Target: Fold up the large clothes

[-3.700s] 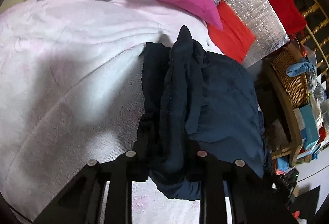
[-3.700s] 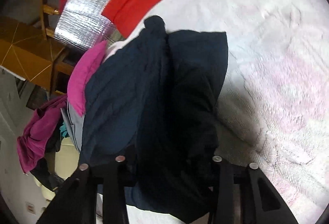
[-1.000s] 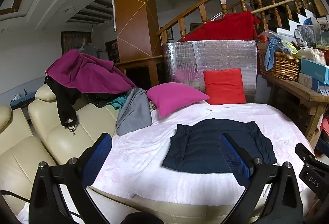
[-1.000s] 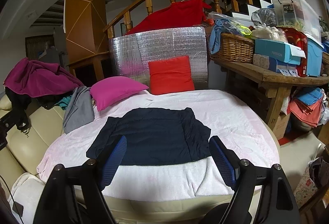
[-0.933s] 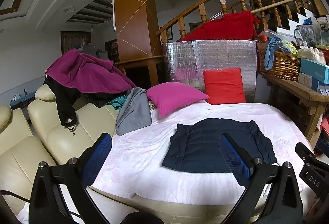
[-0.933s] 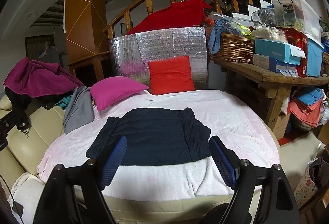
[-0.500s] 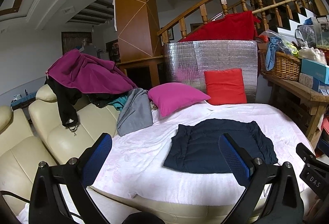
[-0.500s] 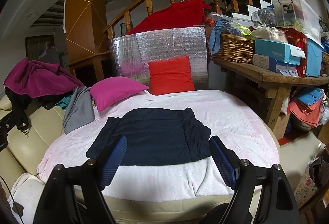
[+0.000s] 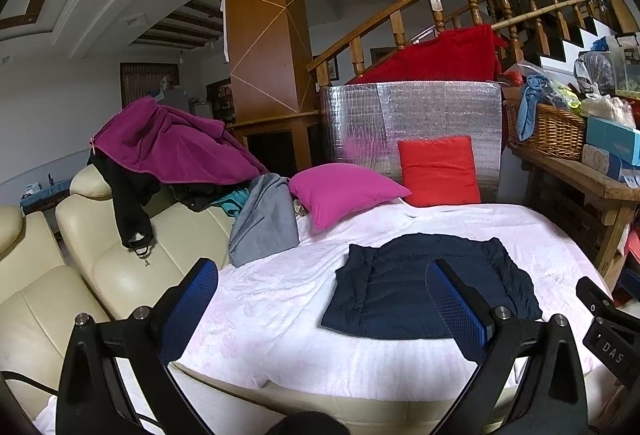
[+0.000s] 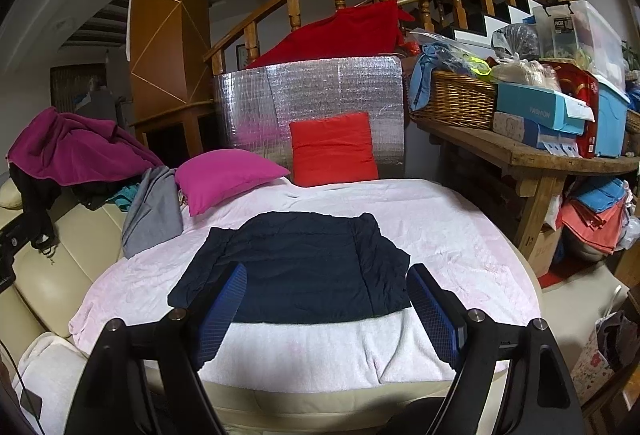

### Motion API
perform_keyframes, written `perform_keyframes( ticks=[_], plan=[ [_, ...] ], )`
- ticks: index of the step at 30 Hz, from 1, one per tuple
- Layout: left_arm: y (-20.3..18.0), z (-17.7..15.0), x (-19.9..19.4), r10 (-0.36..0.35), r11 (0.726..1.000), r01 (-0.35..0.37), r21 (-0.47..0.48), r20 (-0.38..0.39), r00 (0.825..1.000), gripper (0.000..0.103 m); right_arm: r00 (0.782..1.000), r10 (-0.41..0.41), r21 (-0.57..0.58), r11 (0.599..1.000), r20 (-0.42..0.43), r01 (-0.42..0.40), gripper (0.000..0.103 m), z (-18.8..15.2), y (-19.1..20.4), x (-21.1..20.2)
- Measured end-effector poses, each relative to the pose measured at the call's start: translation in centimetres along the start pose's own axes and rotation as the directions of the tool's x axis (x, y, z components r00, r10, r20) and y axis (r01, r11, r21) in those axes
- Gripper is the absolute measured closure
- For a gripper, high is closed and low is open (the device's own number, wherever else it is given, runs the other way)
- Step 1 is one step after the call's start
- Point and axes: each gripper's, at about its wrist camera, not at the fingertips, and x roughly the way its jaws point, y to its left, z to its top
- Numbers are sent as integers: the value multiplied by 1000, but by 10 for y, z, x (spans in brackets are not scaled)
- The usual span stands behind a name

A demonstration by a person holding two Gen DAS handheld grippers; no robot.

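Right wrist, navy garment (image 10: 296,267) flat, blanket (image 10: 460,247) margins bare

Navy garment (image 10: 296,267) lies flat on pale blanket (image 10: 460,255); right gripper (image 10: 326,309) empty, spread wide.

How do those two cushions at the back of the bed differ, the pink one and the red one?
The pink cushion is magenta, plump and lies tilted on the pink blanket. The red cushion is flatter, squarer and stands upright against the silver foil panel. The pink one sits left of the red. Both are plain, at the bed's far edge.
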Motion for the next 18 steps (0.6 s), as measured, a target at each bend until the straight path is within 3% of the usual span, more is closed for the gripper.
perform_keyframes(
  ticks=[18],
  plan=[
    [8, 9, 26, -54, 998, 54, -30, -6, 999, 0, 999, -50, -41, 998, -3, 50, 18, 13, 19, 8]
  ],
)
